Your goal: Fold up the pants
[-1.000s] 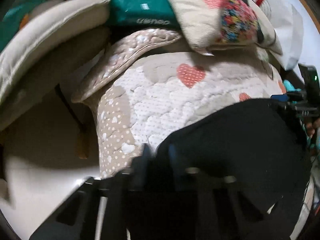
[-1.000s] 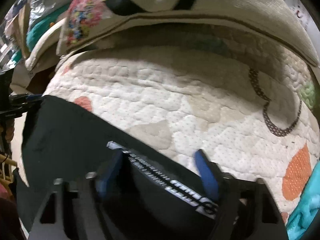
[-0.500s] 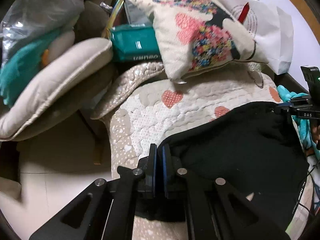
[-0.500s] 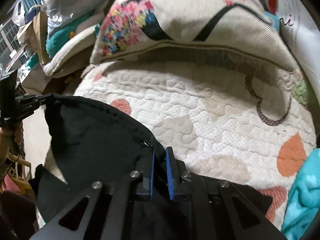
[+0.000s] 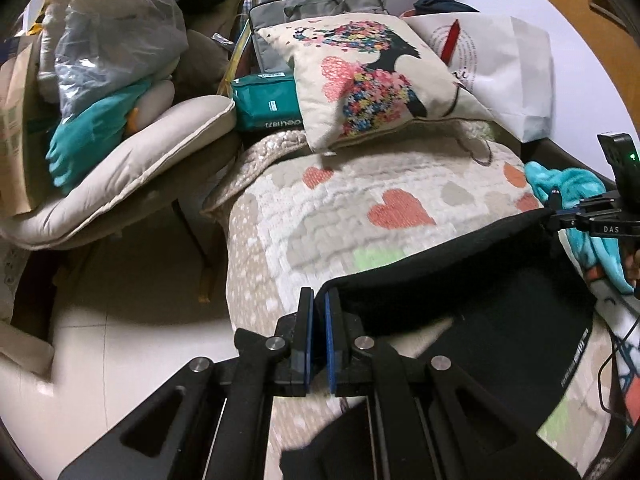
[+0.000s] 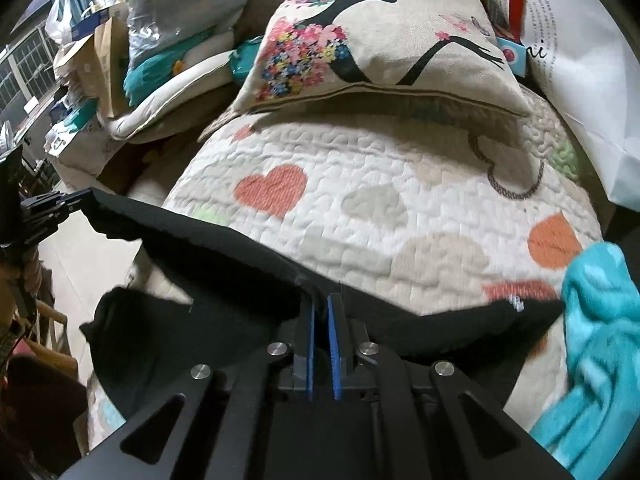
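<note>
Black pants hang stretched between my two grippers above a quilt printed with hearts. In the left wrist view my left gripper is shut on one end of the top edge, and my right gripper pinches the other end at the far right. The right wrist view has my right gripper shut on the black edge, with my left gripper gripping the opposite corner at the far left. The lower part of the pants droops onto the quilt.
A floral cushion and a white paper bag lie at the quilt's far end. A beige cushion, plastic bags and a green pack are piled left. A turquoise cloth lies right. Pale floor lies left.
Both grippers have lifted and pulled back with the pants, raising the top edge off the quilt. The right gripper's jaws closed on the black fabric; more of the cushion and room shows.
</note>
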A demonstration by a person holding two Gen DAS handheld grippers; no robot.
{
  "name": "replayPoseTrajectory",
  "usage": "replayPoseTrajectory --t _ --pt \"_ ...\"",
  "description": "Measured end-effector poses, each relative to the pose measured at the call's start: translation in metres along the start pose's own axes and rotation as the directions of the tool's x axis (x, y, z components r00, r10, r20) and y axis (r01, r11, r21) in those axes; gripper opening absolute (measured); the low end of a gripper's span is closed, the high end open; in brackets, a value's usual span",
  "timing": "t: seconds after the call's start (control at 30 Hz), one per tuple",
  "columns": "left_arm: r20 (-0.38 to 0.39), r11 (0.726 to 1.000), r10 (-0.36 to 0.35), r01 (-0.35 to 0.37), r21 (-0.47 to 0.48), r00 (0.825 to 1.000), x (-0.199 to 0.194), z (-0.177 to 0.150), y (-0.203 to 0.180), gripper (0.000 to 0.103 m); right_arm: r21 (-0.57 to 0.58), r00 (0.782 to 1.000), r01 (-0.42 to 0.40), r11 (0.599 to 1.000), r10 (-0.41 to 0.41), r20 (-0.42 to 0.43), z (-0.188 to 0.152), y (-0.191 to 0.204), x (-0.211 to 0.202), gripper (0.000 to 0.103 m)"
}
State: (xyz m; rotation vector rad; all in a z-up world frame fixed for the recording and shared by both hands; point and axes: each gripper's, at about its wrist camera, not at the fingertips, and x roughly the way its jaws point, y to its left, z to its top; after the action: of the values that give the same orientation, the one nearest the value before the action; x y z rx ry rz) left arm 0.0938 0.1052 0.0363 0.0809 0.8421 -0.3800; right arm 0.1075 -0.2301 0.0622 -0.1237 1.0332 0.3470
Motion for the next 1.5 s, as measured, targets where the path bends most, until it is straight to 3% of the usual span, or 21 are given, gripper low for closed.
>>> replayPoseTrajectory --t 0.23,0.63,0.77,0.9,0.97,1.07,1.17,1.23,1.37,1.43,1.47,1.5 --pt "-0.025 1.0 0.011 -0.012 -0.01 1.0 -0.026 -0.042 -0.015 0.005 -0.032 0.999 0.006 0.999 -0.008 -0.034 -0.045 0.021 -0.013 0.007" --pt "-0.142 0.991 0.096 -0.082 0.103 0.985 -0.037 -0.104 -0.044 0.005 -0.137 0.987 0.0 0.991 -0.022 -0.16 -0.123 0.051 -0.01 0.006" --pt "-0.194 0.982 0.125 -0.093 0.166 0.973 -0.038 -0.116 -0.056 0.005 -0.183 0.973 -0.008 0.983 -0.034 -0.228 -0.15 0.061 -0.005 0.005" --pt "-0.296 0.969 0.156 -0.088 0.23 0.942 -0.027 -0.133 -0.065 0.006 -0.206 0.957 0.001 0.978 -0.061 -0.284 -0.168 0.068 0.003 0.005" --pt "-0.361 0.96 0.187 -0.091 0.265 0.914 -0.02 -0.144 -0.069 0.007 -0.209 0.954 0.007 0.978 -0.069 -0.293 -0.171 0.069 0.005 0.005" --pt "-0.448 0.937 0.263 -0.115 0.331 0.855 -0.014 -0.163 -0.074 0.009 -0.197 0.949 0.012 0.98 -0.073 -0.307 -0.171 0.068 0.004 0.007" --pt "-0.463 0.924 0.304 -0.139 0.358 0.832 -0.024 -0.172 -0.07 0.009 -0.186 0.948 0.016 0.982 -0.074 -0.309 -0.172 0.065 0.001 0.012" --pt "-0.454 0.935 0.291 -0.151 0.32 0.842 -0.042 -0.168 -0.06 0.009 -0.181 0.952 0.034 0.983 -0.087 -0.294 -0.173 0.061 -0.005 0.019" --pt "-0.403 0.971 0.231 -0.186 0.148 0.886 -0.079 -0.147 -0.027 0.011 -0.16 0.967 0.056 0.985 -0.093 -0.236 -0.172 0.056 -0.028 0.027" --pt "-0.369 0.978 0.199 -0.209 0.014 0.908 -0.092 -0.135 -0.007 0.023 -0.14 0.978 0.058 0.988 -0.085 -0.191 -0.167 0.055 -0.045 0.032" --pt "-0.356 0.971 0.198 -0.232 -0.056 0.913 -0.094 -0.13 0.003 0.039 -0.133 0.981 0.065 0.989 -0.087 -0.174 -0.159 0.056 -0.051 0.037" --pt "-0.317 0.958 0.169 -0.231 -0.168 0.933 -0.093 -0.127 0.013 0.045 -0.125 0.984 0.069 0.99 -0.088 -0.156 -0.156 0.056 -0.057 0.04"
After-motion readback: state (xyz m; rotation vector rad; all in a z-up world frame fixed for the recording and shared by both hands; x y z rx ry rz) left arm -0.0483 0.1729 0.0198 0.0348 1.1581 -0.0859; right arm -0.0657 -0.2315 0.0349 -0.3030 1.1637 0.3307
